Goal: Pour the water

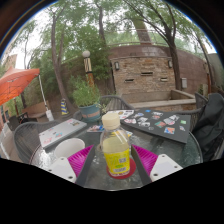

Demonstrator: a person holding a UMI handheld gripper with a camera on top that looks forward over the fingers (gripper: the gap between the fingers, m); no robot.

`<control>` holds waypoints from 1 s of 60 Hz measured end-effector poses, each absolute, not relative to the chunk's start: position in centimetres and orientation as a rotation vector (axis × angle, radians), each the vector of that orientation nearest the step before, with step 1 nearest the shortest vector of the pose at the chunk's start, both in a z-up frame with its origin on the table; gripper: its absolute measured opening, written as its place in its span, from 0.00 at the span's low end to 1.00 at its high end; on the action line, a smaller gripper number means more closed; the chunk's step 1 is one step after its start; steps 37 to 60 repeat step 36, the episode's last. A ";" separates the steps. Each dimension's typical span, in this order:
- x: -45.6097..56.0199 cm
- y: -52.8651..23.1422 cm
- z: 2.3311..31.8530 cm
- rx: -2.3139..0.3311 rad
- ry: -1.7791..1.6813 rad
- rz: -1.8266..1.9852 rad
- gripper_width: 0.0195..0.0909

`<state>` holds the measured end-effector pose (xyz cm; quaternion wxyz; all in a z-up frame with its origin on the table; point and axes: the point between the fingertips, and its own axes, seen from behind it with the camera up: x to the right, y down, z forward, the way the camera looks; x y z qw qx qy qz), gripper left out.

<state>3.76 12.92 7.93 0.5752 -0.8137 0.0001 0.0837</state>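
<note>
A clear plastic bottle (117, 156) with a yellow label stands upright on a red coaster (131, 168) on the round glass table (170, 160). It stands between my gripper's (113, 160) pink pads, with a narrow gap at either side, so the fingers are open around it. A pale cup-like thing (110, 121) shows just beyond the bottle's top; I cannot tell whether it is a separate cup or the bottle's upper part.
A white dish (68, 148) lies on the glass left of the fingers. Beyond them, a dark table (175, 133) holds several cards (150, 122). A potted plant (88, 100), an orange umbrella (15, 85), a dark chair (210, 125) and a brick wall (145, 70) surround the patio.
</note>
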 end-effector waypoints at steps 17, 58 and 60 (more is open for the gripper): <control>-0.2 -0.5 17.1 -1.978 -0.007 -0.029 0.85; -6.3 -13.7 26.5 -2.047 0.050 -0.151 0.89; -6.3 -13.7 26.5 -2.047 0.050 -0.151 0.89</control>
